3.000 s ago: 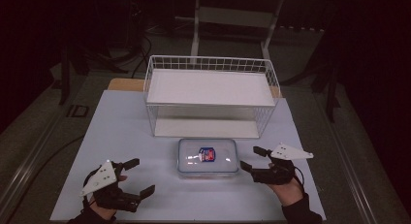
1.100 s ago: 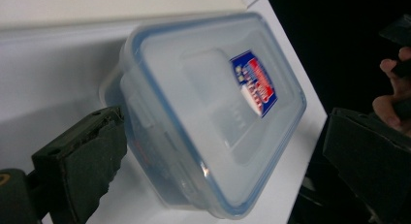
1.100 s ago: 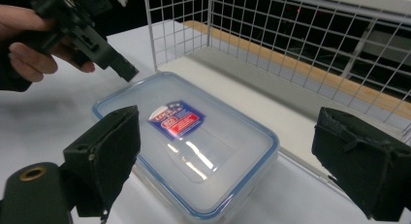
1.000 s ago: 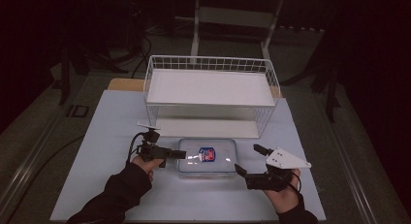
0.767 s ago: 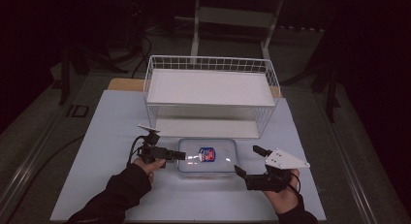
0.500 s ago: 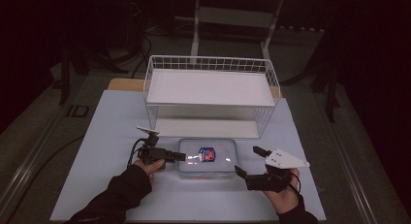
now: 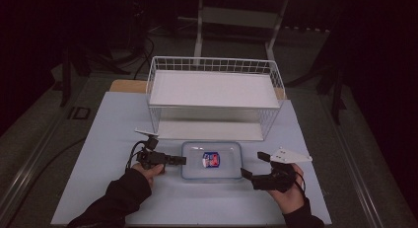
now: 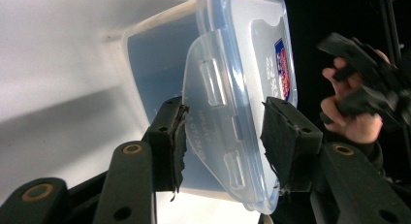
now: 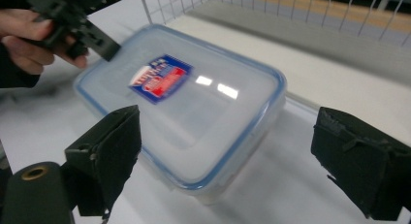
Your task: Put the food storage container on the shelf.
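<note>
A clear plastic container (image 7: 212, 160) with a blue-rimmed lid and a red and blue label lies flat on the white table in front of me. In the left gripper view my left gripper (image 8: 225, 134) is turned on its side at the container's (image 8: 165, 64) left end. Its pads press both edges of the lid's clear latch flap (image 8: 218, 136). From above, the left gripper (image 7: 172, 160) touches that end. My right gripper (image 7: 253, 165) stands open just off the right end. In its own view the right gripper (image 9: 228, 136) frames the near corner of the container (image 9: 194, 112) without touching it.
A white wire basket (image 7: 214, 90) with a white board across its top stands behind the container, its front wires (image 9: 339, 10) close to the lid. Bare table (image 7: 113, 129) stretches to the left and right. Dark floor and stands surround the table.
The left gripper came from the near left of the table up to the container's left end and closed around the latch flap. The right gripper barely shifted.
</note>
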